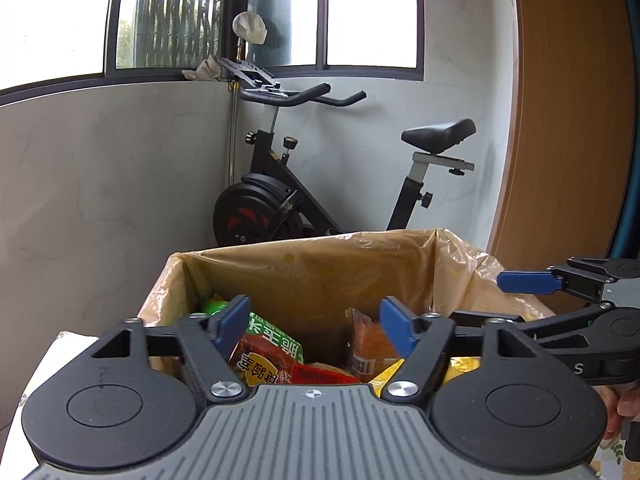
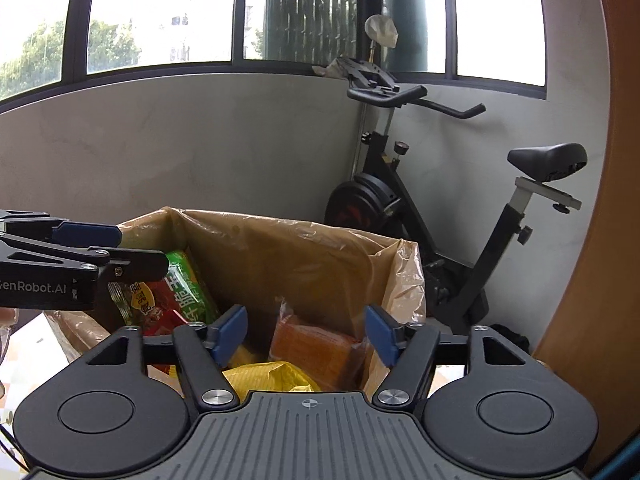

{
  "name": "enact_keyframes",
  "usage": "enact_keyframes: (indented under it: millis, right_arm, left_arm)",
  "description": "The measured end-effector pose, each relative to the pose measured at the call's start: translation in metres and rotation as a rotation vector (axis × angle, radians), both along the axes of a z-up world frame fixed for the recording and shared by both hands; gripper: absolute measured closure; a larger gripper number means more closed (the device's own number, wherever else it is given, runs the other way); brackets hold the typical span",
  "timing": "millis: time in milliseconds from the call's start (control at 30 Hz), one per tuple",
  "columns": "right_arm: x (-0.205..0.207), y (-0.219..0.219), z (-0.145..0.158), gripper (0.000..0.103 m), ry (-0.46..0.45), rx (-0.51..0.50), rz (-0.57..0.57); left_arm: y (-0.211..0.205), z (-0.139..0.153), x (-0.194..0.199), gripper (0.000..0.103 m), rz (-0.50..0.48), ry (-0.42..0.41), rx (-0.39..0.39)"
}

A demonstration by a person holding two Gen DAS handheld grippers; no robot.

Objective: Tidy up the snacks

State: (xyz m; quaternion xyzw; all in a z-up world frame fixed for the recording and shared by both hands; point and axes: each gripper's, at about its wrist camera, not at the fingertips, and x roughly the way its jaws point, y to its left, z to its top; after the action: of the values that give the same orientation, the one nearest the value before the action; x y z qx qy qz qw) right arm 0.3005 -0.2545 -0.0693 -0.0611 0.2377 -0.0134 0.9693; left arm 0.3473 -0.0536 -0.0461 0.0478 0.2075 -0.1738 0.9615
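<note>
A box lined with a tan plastic bag (image 1: 320, 268) (image 2: 304, 256) holds several snack packets. A green and red packet (image 1: 268, 344) (image 2: 180, 292) leans at its left. An orange packet (image 1: 366, 346) (image 2: 320, 346) stands at the right, with a yellow bag (image 2: 268, 376) (image 1: 386, 372) in front. My left gripper (image 1: 315, 322) hangs open over the box's near edge, nothing between its blue pads. My right gripper (image 2: 307, 332) is open and empty too, beside it over the box. Each shows in the other's view: the right gripper (image 1: 480, 300), the left gripper (image 2: 142, 250).
A black exercise bike (image 1: 280, 200) (image 2: 440, 220) stands against the grey wall behind the box, below dark-framed windows. A curved wooden panel (image 1: 568, 120) (image 2: 600, 280) rises at the right. A pale patterned surface (image 1: 48, 360) lies under the box at the left.
</note>
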Motion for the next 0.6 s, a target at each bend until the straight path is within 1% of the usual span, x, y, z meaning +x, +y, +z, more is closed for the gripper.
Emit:
enact_keyframes:
  millis: [33,67,100,167,267,367,467,600]
  right_arm:
    - [-0.004,0.000,0.002,0.024,-0.003,-0.002,-0.002]
    - [-0.008,0.000,0.005,0.018,-0.007,0.000,-0.003]
    - [-0.012,-0.001,0.008,0.012,-0.010,0.005,-0.004]
    - [-0.020,-0.003,0.015,0.006,-0.019,0.025,-0.014]
    - [-0.034,-0.007,0.028,0.001,-0.047,0.063,-0.058]
    - [-0.047,-0.006,0.038,0.000,-0.059,0.069,-0.085]
    - [-0.064,-0.001,0.046,0.000,-0.070,0.064,-0.095]
    - [-0.081,0.003,0.056,0.000,-0.062,0.098,-0.101]
  left_arm:
    - [0.002,0.002,-0.002,0.015,0.004,-0.004,-0.003]
    - [0.003,0.006,-0.005,0.009,0.012,-0.011,-0.003]
    - [0.004,0.009,-0.008,0.007,0.024,-0.019,0.001]
    - [0.006,0.015,-0.015,0.007,0.041,-0.036,0.014]
    - [0.010,0.024,-0.028,0.007,0.059,-0.058,0.007]
    - [0.015,0.033,-0.043,0.006,0.081,-0.066,0.006]
    - [0.020,0.039,-0.059,0.006,0.081,-0.075,0.005]
    - [0.025,0.047,-0.080,0.006,0.107,-0.093,0.014]
